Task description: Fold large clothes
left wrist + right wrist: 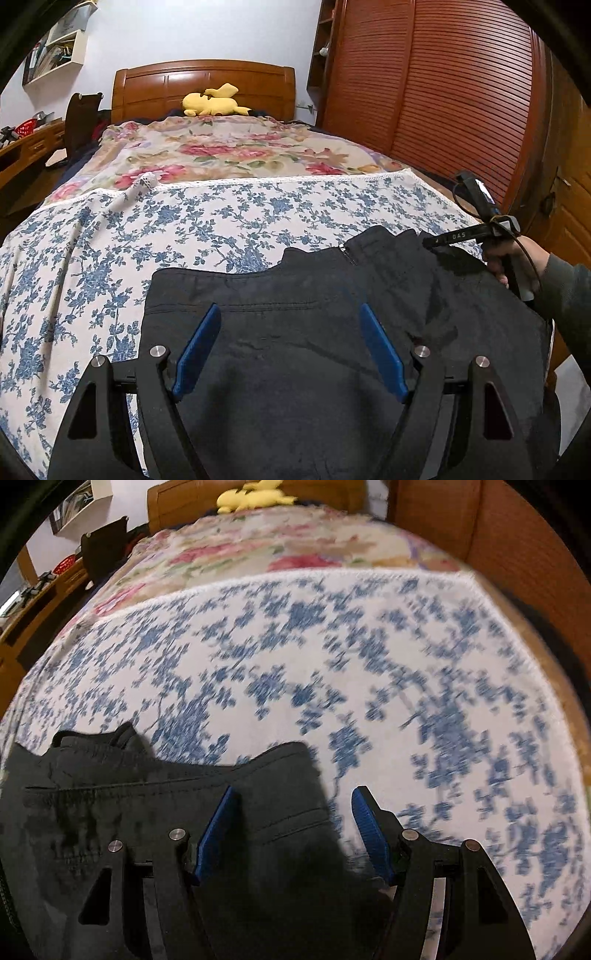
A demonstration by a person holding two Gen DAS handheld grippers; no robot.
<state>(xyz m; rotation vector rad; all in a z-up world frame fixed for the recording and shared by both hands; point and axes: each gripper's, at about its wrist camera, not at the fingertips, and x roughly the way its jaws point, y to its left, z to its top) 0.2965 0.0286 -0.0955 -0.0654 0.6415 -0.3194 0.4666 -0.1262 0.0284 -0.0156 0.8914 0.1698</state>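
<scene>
A black garment (pixel 295 354), likely trousers judging by the zipper at its far edge, lay flat on the near end of the bed (pixel 74 258), on a white sheet printed with blue flowers; its near part ran out of the bottom of both views, so its full shape and length could not be read. The left claw (pixel 290 345) hovered above the cloth with its blue pads spread wide and released, nothing pressed between them, though whether the fingertips brushed the fabric could not be told. The right claw (pixel 295 834) sat at the garment's right-hand edge, its left pad (pixel 218 834) over the black cloth and its right pad over the bare sheet; the jaws stood apart and no pinch on the fabric showed, so it read as released. That view was smeared by motion, leaving the sheet's pattern blurred and the garment's seams only faintly traceable. In the left wrist view the right tool appeared at the frame's right margin, held in a hand (pixel 513 258) with a grey sleeve, its tips dark against the dark cloth and hard to separate from it. Further up the bed a pink-flowered cover (pixel 229 147) and a yellow plush toy (pixel 212 103) lay by the wooden headboard; a louvred wardrobe (pixel 443 92) stood to the right, partly cut by the lens rim.
</scene>
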